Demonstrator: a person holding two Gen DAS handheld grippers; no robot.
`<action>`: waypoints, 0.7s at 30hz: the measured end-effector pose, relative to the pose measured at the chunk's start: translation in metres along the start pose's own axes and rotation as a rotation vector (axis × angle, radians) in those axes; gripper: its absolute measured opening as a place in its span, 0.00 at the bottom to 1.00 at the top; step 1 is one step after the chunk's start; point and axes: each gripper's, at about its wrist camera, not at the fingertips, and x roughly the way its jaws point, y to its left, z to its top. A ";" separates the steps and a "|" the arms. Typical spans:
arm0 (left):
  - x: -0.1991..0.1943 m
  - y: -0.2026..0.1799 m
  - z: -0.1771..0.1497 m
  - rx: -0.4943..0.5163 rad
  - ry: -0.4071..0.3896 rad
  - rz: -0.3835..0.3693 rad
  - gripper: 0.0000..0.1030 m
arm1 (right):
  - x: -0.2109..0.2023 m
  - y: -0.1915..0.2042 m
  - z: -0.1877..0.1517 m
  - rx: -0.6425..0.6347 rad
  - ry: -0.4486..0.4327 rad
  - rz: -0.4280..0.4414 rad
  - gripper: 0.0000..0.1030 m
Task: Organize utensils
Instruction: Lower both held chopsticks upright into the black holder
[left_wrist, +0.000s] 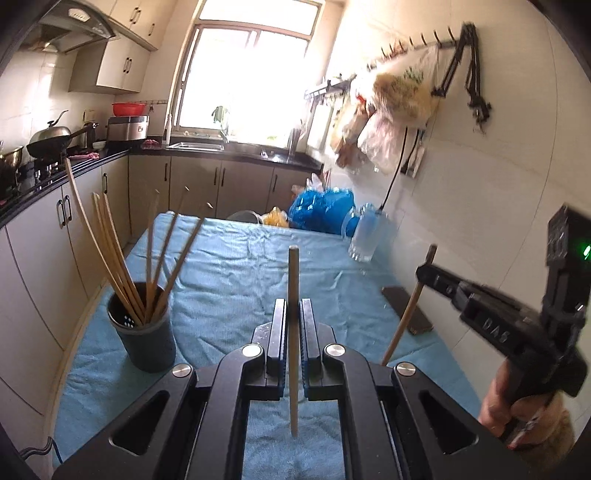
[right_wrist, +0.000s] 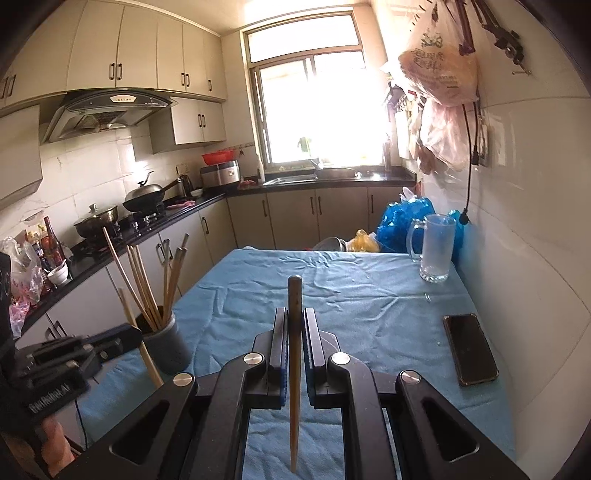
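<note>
My left gripper (left_wrist: 294, 314) is shut on a wooden chopstick (left_wrist: 294, 280) that stands upright above the blue cloth (left_wrist: 236, 258). To its left stands a dark utensil holder (left_wrist: 147, 332) with several chopsticks fanning out of it. My right gripper (right_wrist: 294, 321) is shut on another chopstick (right_wrist: 294, 295), also upright. In the left wrist view the right gripper (left_wrist: 424, 271) shows at the right with its chopstick (left_wrist: 406, 314) slanting down. In the right wrist view the utensil holder (right_wrist: 168, 345) stands at the left, and the left gripper (right_wrist: 125, 338) holds its chopstick (right_wrist: 147, 358) beside it.
A glass mug (right_wrist: 436, 247) stands at the table's far right by the tiled wall. A black phone (right_wrist: 470, 349) lies on the cloth at the right. Blue and yellow bags (right_wrist: 402, 218) sit past the far edge. Kitchen counters (right_wrist: 155, 221) run along the left.
</note>
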 end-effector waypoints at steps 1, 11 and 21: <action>-0.004 0.004 0.003 -0.008 -0.010 -0.003 0.05 | 0.001 0.003 0.002 -0.004 -0.003 0.006 0.08; -0.037 0.037 0.033 -0.048 -0.089 0.011 0.05 | 0.016 0.034 0.016 -0.016 -0.011 0.067 0.08; -0.065 0.089 0.072 -0.050 -0.165 0.150 0.05 | 0.046 0.092 0.054 -0.046 -0.054 0.190 0.08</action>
